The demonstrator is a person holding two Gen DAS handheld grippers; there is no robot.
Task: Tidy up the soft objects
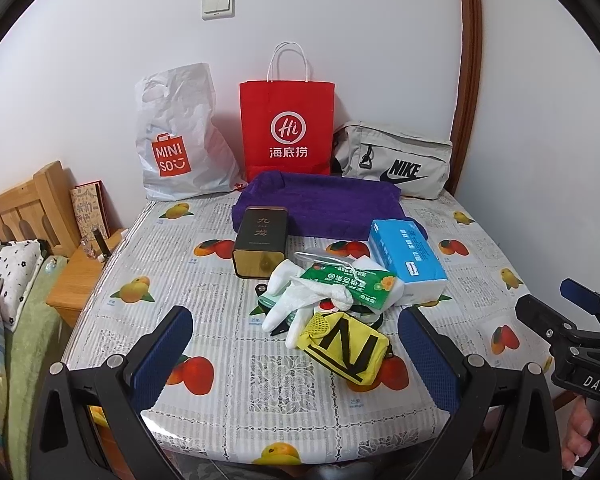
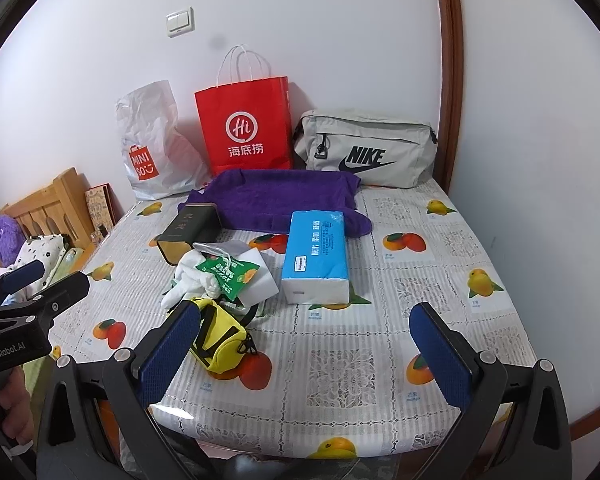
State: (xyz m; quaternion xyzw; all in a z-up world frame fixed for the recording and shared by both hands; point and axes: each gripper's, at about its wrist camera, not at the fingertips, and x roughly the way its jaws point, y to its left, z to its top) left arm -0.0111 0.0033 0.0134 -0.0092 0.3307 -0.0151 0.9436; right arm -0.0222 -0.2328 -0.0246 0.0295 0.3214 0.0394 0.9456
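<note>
On the fruit-print table lies a pile: a yellow pouch (image 1: 346, 346) (image 2: 218, 338), white gloves (image 1: 296, 304) (image 2: 186, 280), a green tissue pack (image 1: 350, 282) (image 2: 228, 274) and a blue tissue pack (image 1: 406, 258) (image 2: 316, 256). Behind them a purple towel (image 1: 320, 206) (image 2: 276, 198) lies flat. My left gripper (image 1: 296, 356) stands open just in front of the pouch, holding nothing. My right gripper (image 2: 306, 350) is open too, with the pouch beside its left finger.
A dark tea tin (image 1: 260, 242) (image 2: 190, 230) stands left of the pile. Along the wall stand a white Miniso bag (image 1: 176, 140) (image 2: 152, 148), a red paper bag (image 1: 286, 128) (image 2: 246, 128) and a grey Nike bag (image 1: 396, 160) (image 2: 366, 150). A bed and wooden nightstand (image 1: 80, 276) are left.
</note>
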